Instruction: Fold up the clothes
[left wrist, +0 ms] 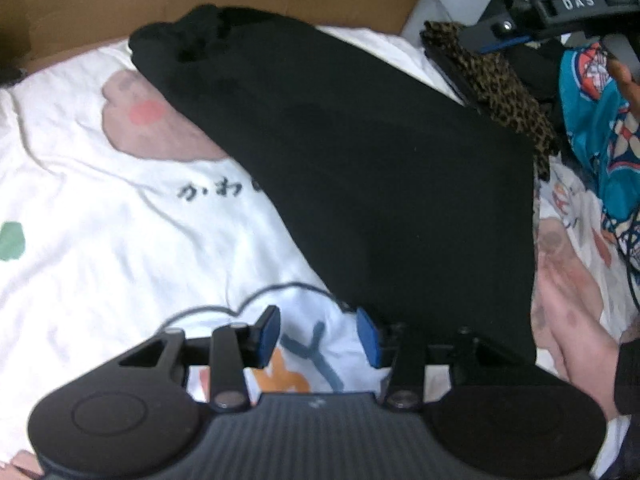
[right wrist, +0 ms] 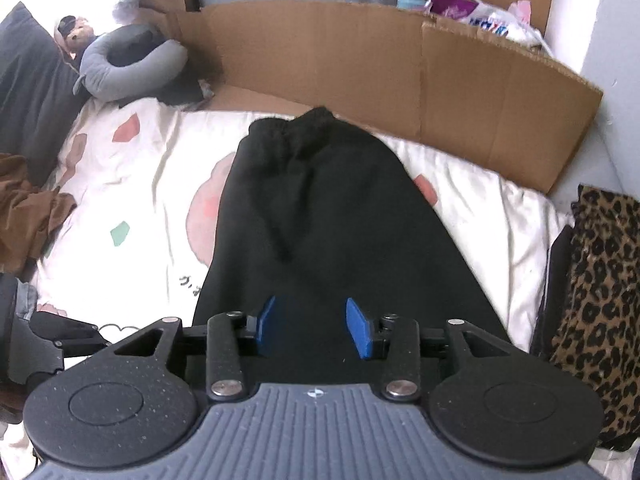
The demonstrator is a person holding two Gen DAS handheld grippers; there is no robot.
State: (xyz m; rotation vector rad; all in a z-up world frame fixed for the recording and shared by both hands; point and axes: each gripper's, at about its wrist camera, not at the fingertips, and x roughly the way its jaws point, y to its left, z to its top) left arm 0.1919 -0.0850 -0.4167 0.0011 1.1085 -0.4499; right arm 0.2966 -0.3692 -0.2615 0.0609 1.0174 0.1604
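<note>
Black garment (right wrist: 320,216) flat on the printed sheet (left wrist: 100,208)
I had left gripper (left wrist: 318,334) and right gripper (right wrist: 314,326) both apart, gripping nothing, at its near edge

From my remote seat, the black garment (right wrist: 320,220) lies across the printed sheet (right wrist: 128,184): open sheet to its left, a cardboard wall (right wrist: 400,68) close behind it, a leopard-print pile (right wrist: 600,280) crowding its right, a grey neck pillow (right wrist: 132,64) far-left behind.

The black garment (right wrist: 320,216) hides the sheet's (left wrist: 100,220) printed writing and its own near hem.
</note>
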